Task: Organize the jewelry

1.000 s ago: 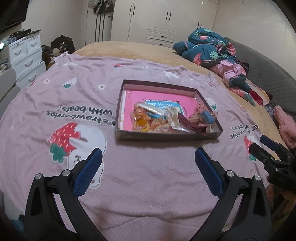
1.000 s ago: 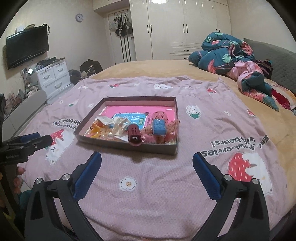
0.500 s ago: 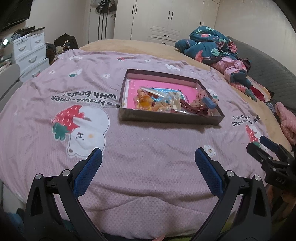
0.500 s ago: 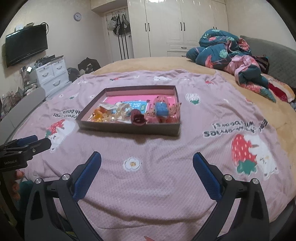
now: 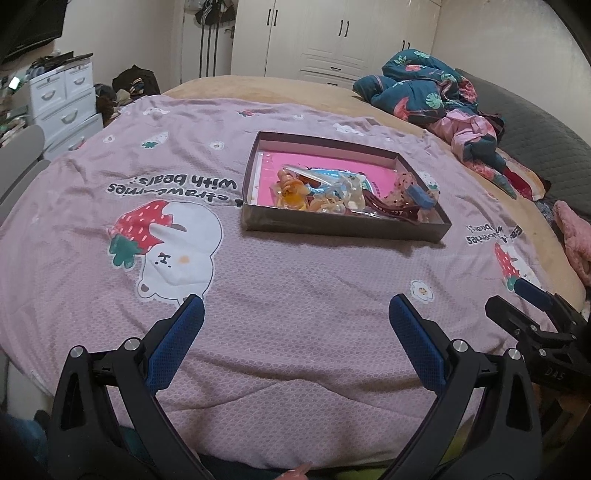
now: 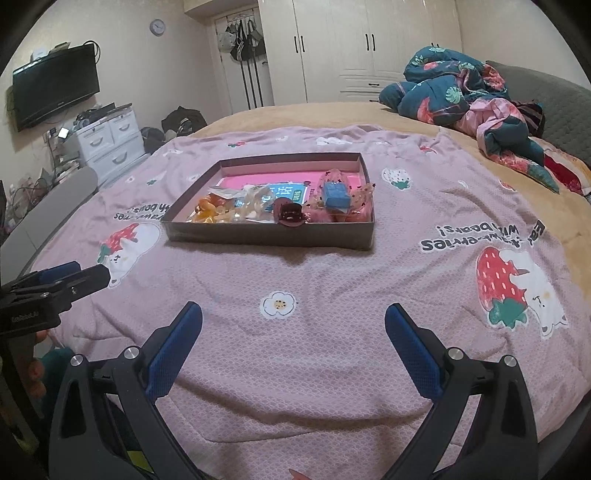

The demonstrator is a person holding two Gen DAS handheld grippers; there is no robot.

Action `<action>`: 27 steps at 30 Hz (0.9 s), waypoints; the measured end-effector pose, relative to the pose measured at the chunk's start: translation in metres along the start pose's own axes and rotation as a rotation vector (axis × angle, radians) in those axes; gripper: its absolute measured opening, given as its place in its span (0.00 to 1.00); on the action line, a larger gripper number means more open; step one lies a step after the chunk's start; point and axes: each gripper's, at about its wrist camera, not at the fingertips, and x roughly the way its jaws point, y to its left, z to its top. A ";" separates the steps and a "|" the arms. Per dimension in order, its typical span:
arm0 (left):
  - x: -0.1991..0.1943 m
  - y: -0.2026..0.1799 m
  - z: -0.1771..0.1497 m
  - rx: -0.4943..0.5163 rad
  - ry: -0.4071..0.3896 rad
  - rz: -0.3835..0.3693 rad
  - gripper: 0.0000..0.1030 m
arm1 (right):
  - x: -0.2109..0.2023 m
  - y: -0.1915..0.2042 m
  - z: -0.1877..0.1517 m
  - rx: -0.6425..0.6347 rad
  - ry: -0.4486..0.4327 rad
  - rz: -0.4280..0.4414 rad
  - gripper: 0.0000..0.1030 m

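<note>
At the far left, only the right wrist view took in the wall-mounted television (image 6: 55, 85) and the clock (image 6: 157, 27) above the white drawer unit (image 6: 107, 138); the left wrist view caught just the drawers and a dark corner of the screen. The left tool (image 5: 295, 334) hovered over the near edge of the bed with its blue-padded fingers (image 5: 177, 339) spread wide and nothing between them, and from the right wrist view it showed only as a dark tip (image 6: 79, 277) poking in at the left border. Farther in, the shallow brown box (image 5: 343, 225) sat on the pink strawberry-bear blanket (image 5: 295, 280), well apart from both tools, holding the jewelry pile (image 5: 332, 194) on its pink lining. The right wrist view showed what the other mostly hid — a dark red clip (image 6: 290, 214) against the near wall of the box and a blue block (image 6: 336, 194) atop a pink dotted pouch. The right tool (image 6: 293, 332) likewise hung empty above the blanket, fingers spread wide; in the left wrist view it sat at the right edge (image 5: 524, 306). Beyond it lay a rumpled teal floral quilt (image 6: 454, 92) near the grey headboard (image 6: 554, 107).
</note>
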 end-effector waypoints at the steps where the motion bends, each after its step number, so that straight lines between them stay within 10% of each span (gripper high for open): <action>1: 0.000 0.000 0.000 0.000 0.000 -0.001 0.91 | -0.001 -0.001 0.000 0.001 -0.001 0.000 0.96; 27: 0.000 -0.001 0.001 0.003 0.000 0.011 0.91 | -0.001 -0.002 0.001 0.004 0.001 -0.001 0.96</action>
